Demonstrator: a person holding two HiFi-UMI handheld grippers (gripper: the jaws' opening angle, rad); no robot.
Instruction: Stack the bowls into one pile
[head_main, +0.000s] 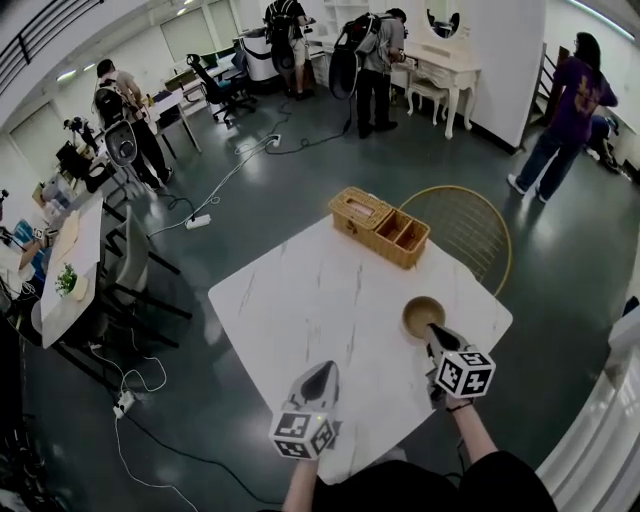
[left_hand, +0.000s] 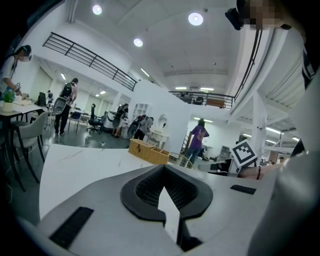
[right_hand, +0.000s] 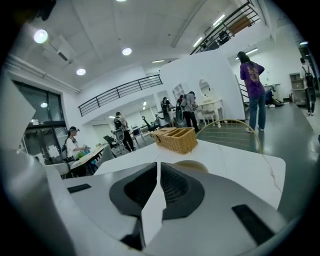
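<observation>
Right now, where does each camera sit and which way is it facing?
Head view: on the person's head, looking steeply down on the white table; shows both forearms, left gripper, right gripper by the bowl.
Left gripper view: on the left gripper, facing across the table to the wicker basket; shows its own shut jaws, the right gripper's marker cube at right.
Right gripper view: on the right gripper, facing the basket too; own shut jaws, bowl rim just beyond.
Shared: both gripper views see basket and table.
</observation>
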